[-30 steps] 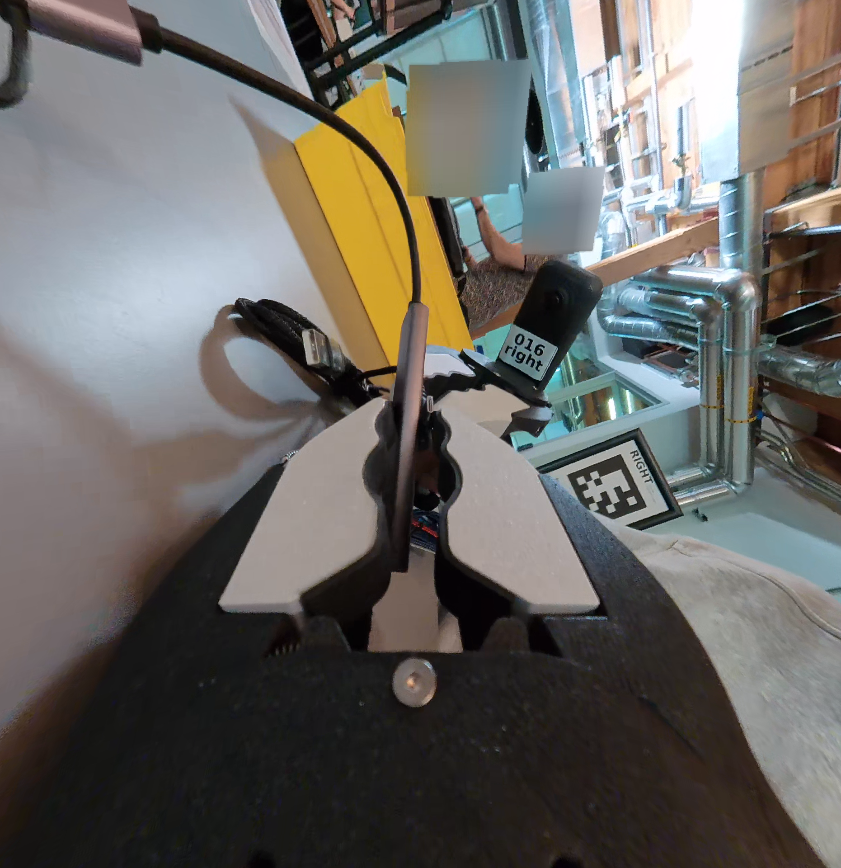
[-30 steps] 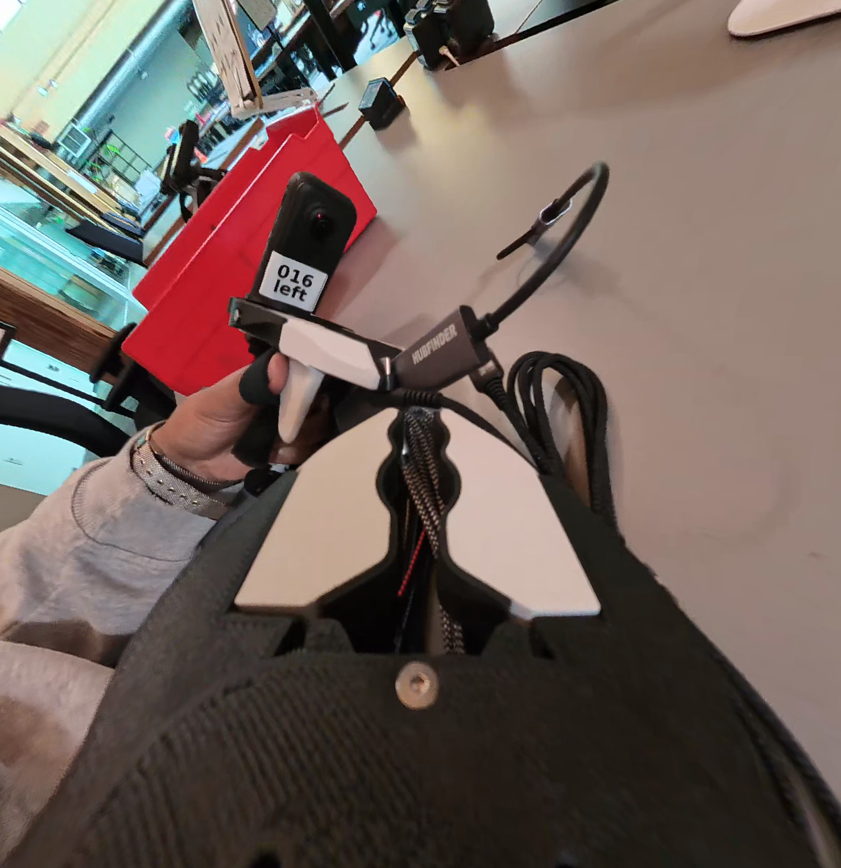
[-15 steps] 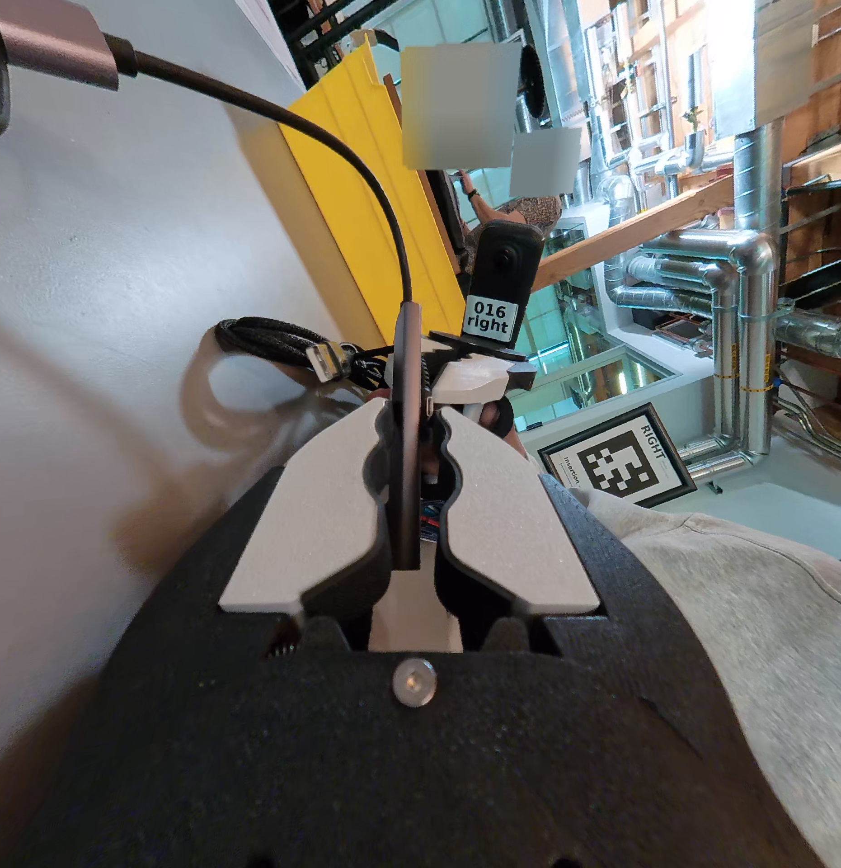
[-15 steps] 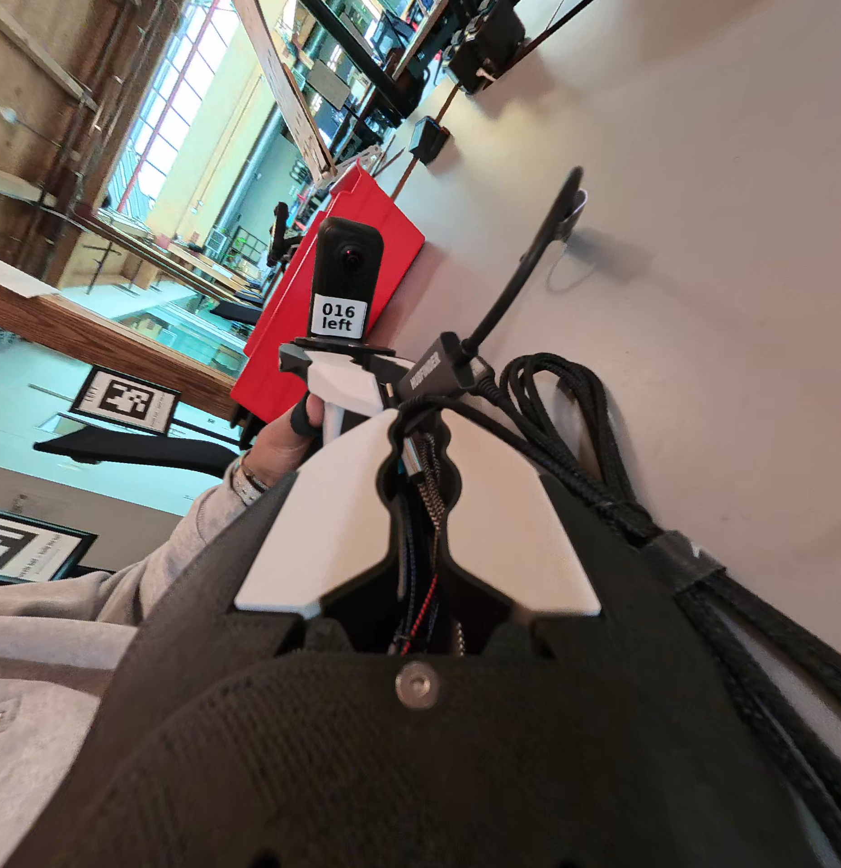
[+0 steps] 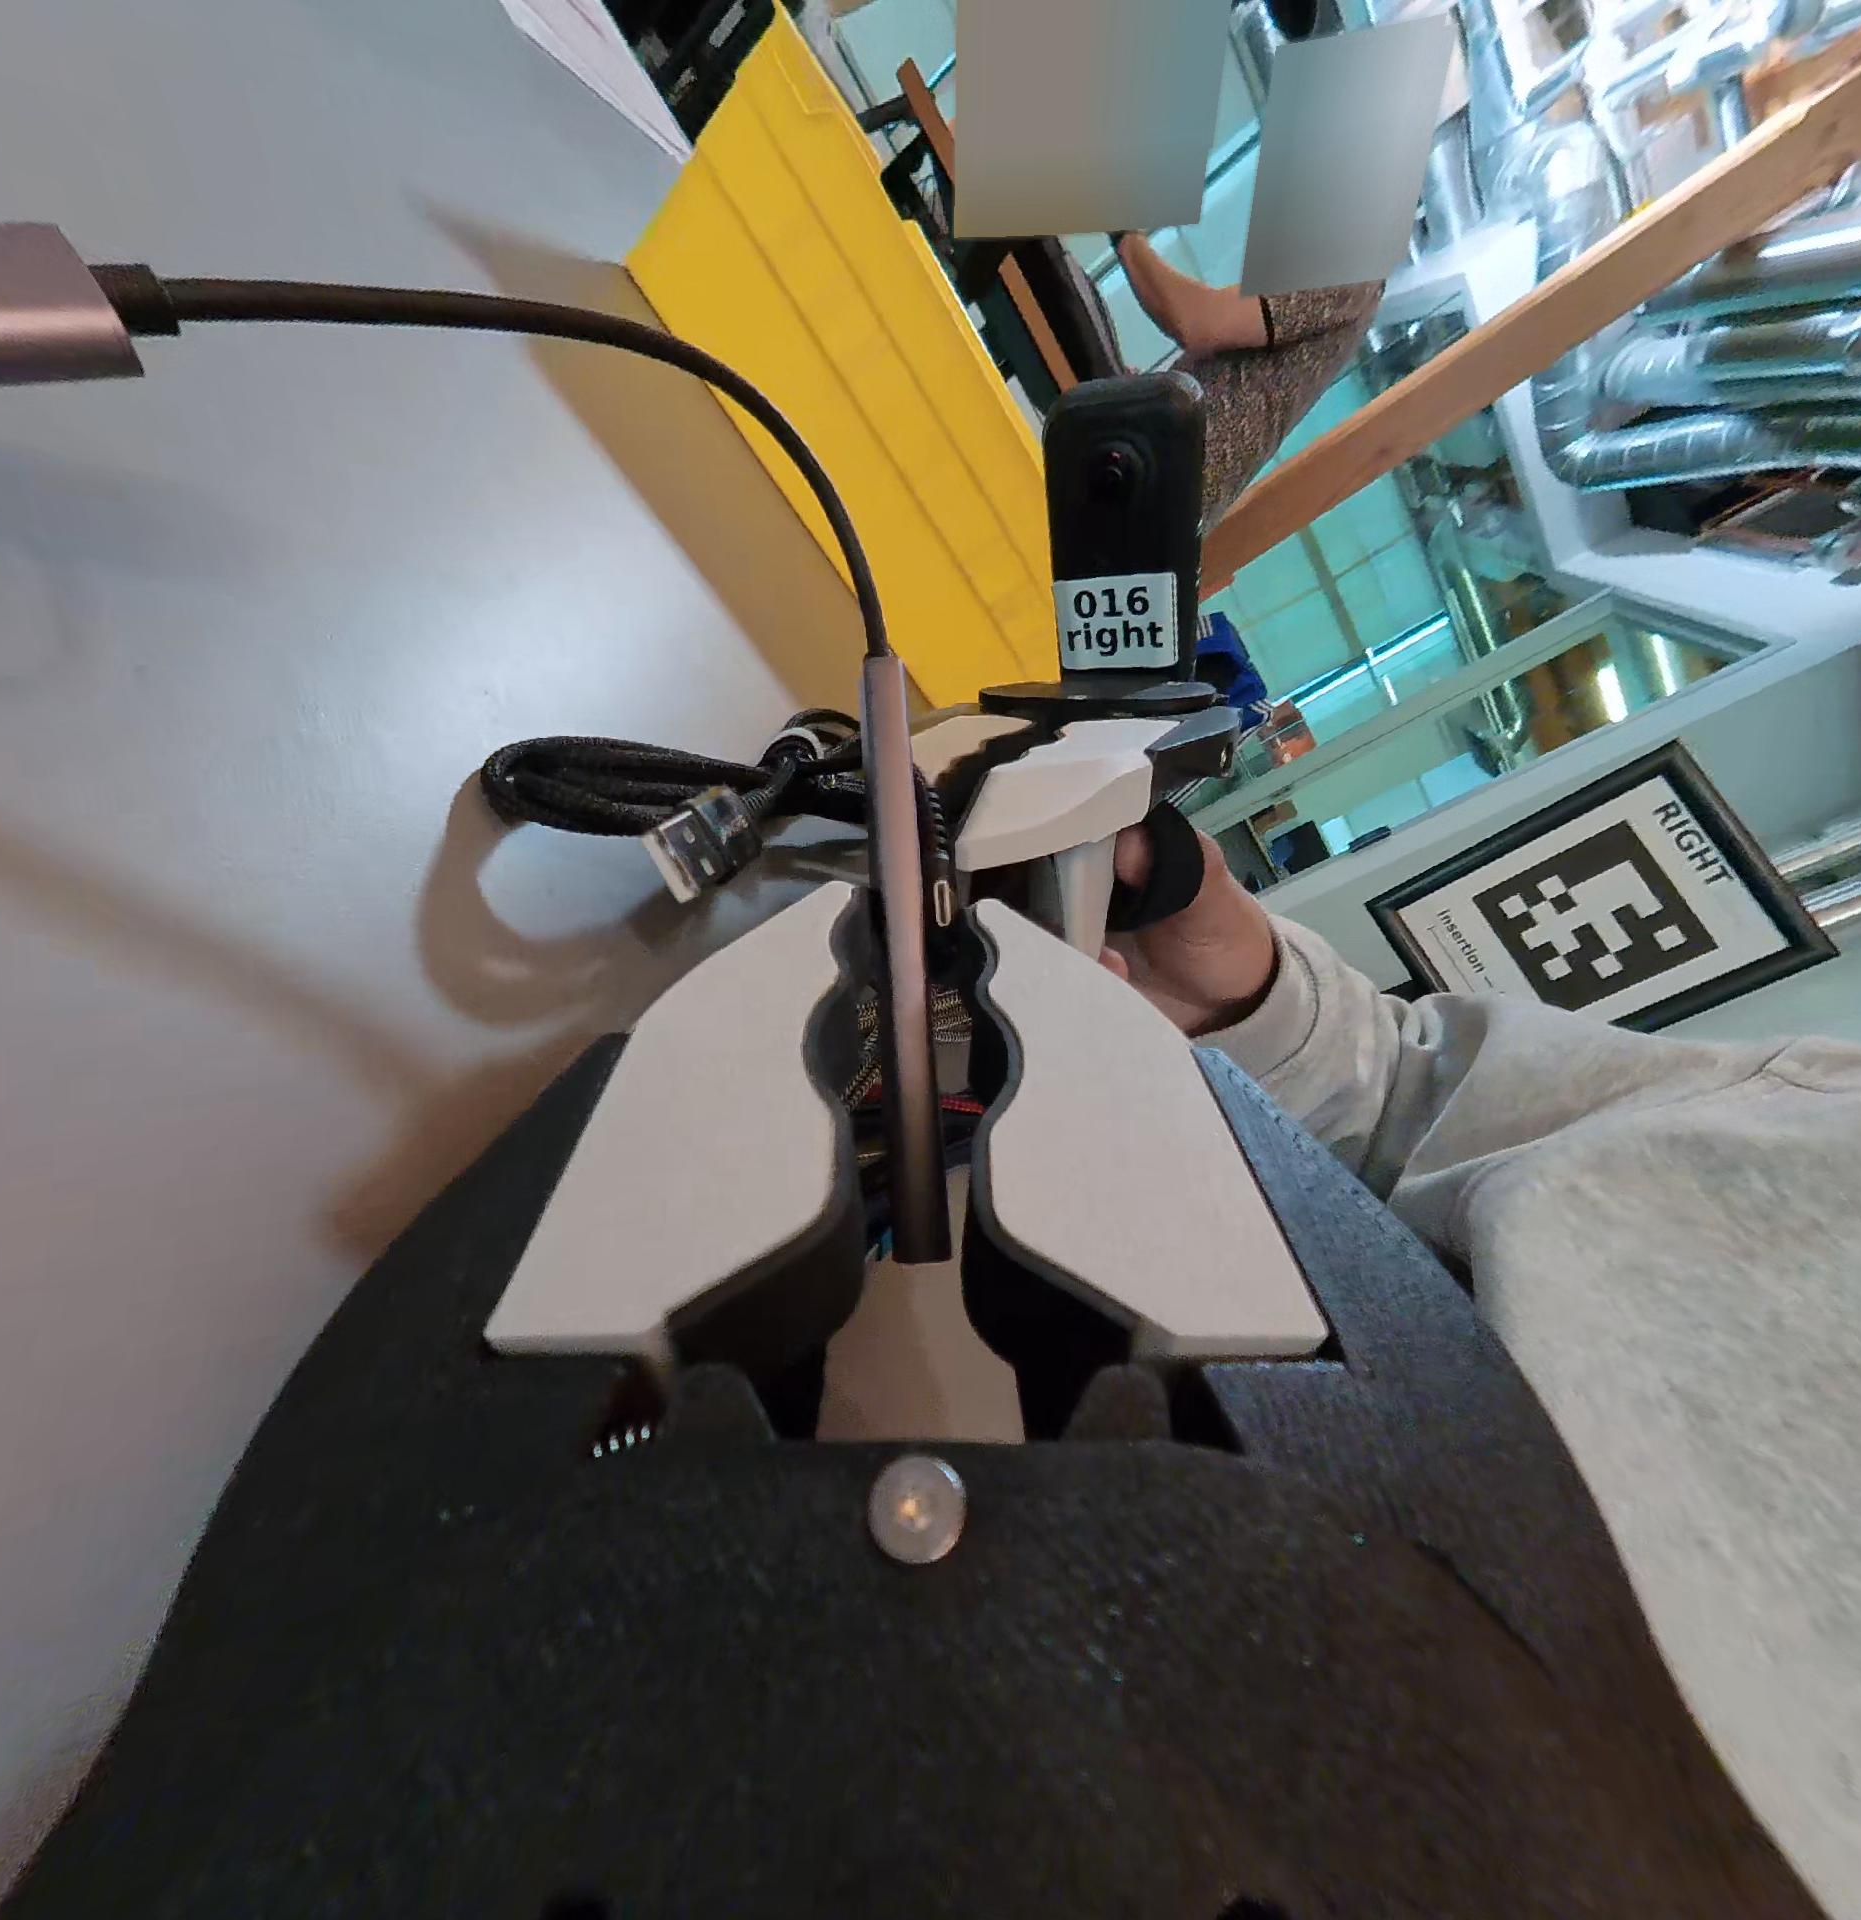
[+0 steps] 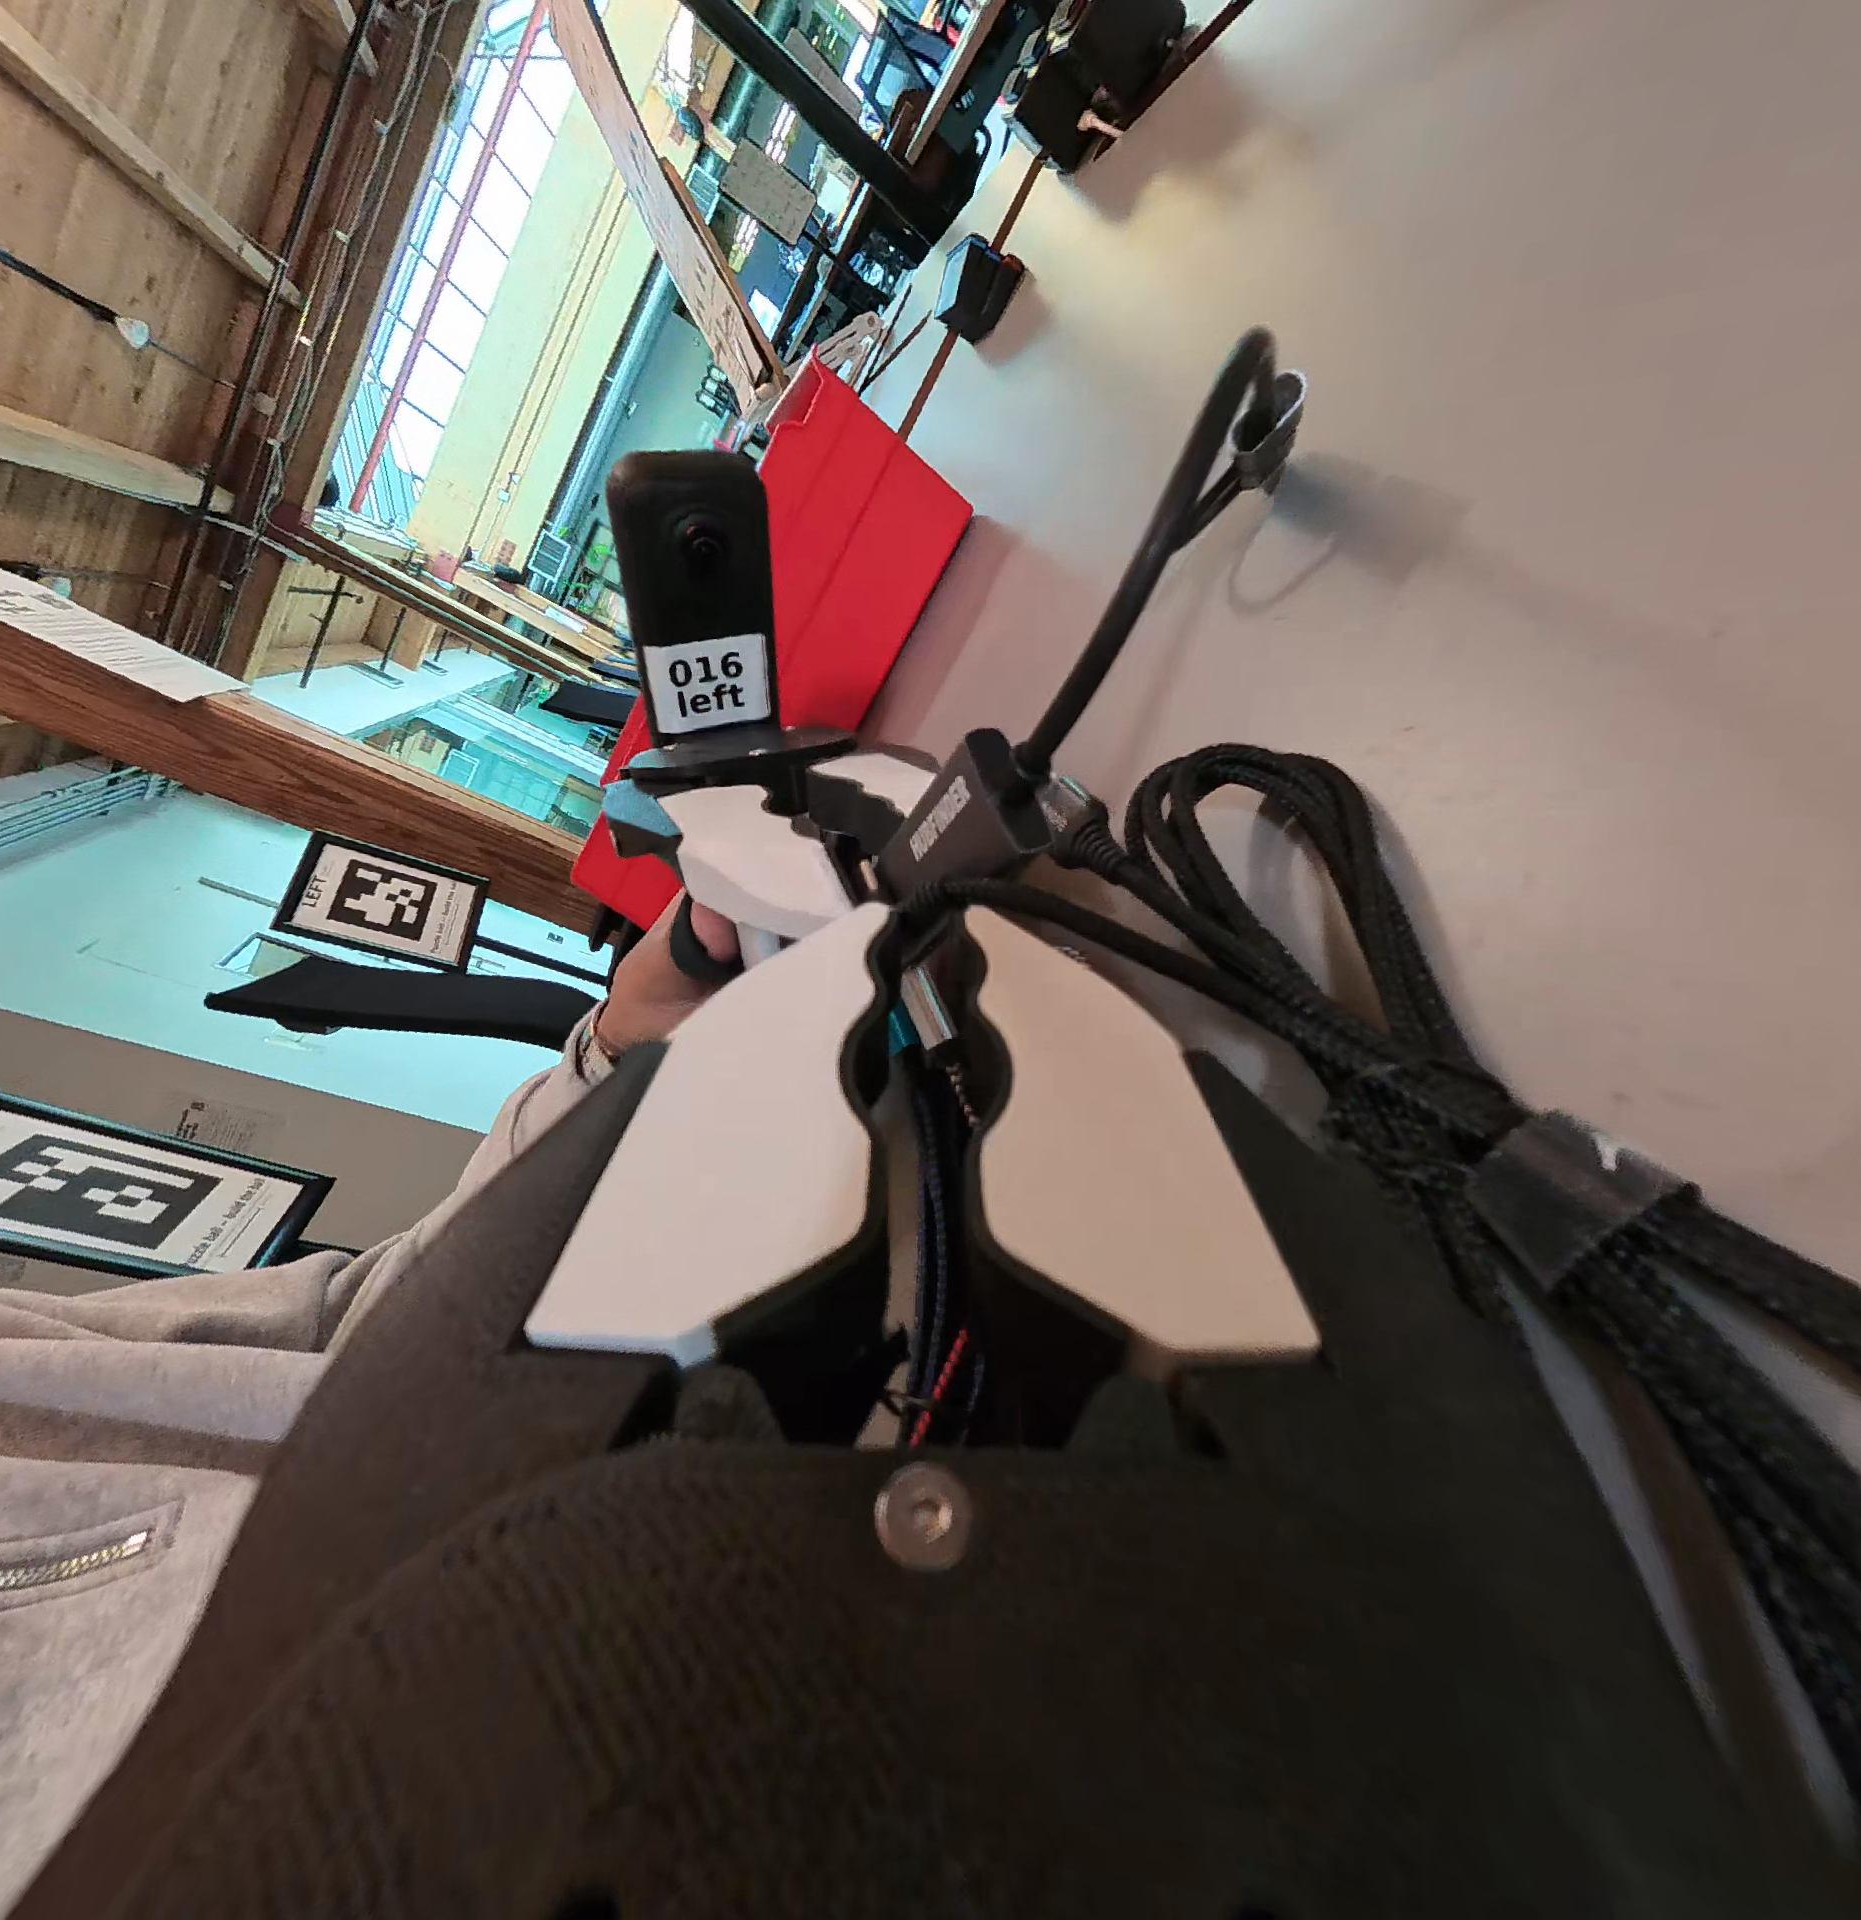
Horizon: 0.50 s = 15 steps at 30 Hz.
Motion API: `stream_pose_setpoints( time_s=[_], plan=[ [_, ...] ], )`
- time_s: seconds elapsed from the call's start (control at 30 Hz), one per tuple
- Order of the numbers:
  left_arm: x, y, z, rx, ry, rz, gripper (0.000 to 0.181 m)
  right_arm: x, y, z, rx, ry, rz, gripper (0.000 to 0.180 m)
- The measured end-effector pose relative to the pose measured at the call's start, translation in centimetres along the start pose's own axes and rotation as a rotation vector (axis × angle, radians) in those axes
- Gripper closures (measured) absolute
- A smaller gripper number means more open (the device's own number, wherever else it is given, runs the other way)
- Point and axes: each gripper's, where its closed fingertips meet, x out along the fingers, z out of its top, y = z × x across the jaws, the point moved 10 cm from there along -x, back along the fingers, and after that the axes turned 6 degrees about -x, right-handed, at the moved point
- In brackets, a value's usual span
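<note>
My left gripper [image 5: 910,914] is shut on a slim dark grey hub [image 5: 905,1039], seen edge-on, with a small port on its right edge. The hub's thin black cable [image 5: 697,343] arcs up to a grey plug [image 5: 43,301] at the top left. My right gripper [image 6: 924,925] is shut on a silver plug [image 6: 921,1013] of a braided cable, its tip right by the hub [image 6: 962,821]. I cannot tell whether they touch. The rest of that braided cable lies as a black bundle [image 6: 1321,935] on the table, with a USB plug [image 5: 697,847] sticking out.
The grey table [image 6: 1580,571] runs along one side of both views. A yellow bin [image 5: 853,364] stands behind the right gripper [image 5: 1051,800], a red bin [image 6: 853,582] behind the left gripper [image 6: 760,862]. A strap [image 6: 1560,1195] binds the bundle. Framed marker boards [image 5: 1601,904] stand off the table. The grippers are tip to tip, or close to it.
Both grippers have turned and come closer, now facing each other tip to tip. The right gripper's plug has moved up against the hub. The cable bundle has been dragged along.
</note>
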Motion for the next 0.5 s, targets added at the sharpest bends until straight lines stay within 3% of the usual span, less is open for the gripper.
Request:
stream_pose_setpoints(
  time_s=[0.2,0.5],
  plan=[
    [-0.23,0.56,0.01,-0.099,-0.032,-0.072,0.164,-0.36,-0.11,0.11,-0.012,0.006,0.015,0.18],
    [-0.02,0.36,-0.11,-0.042,-0.01,-0.012,0.164,0.03,-0.31,0.06,0.031,0.023,0.022,0.178]
  ],
)
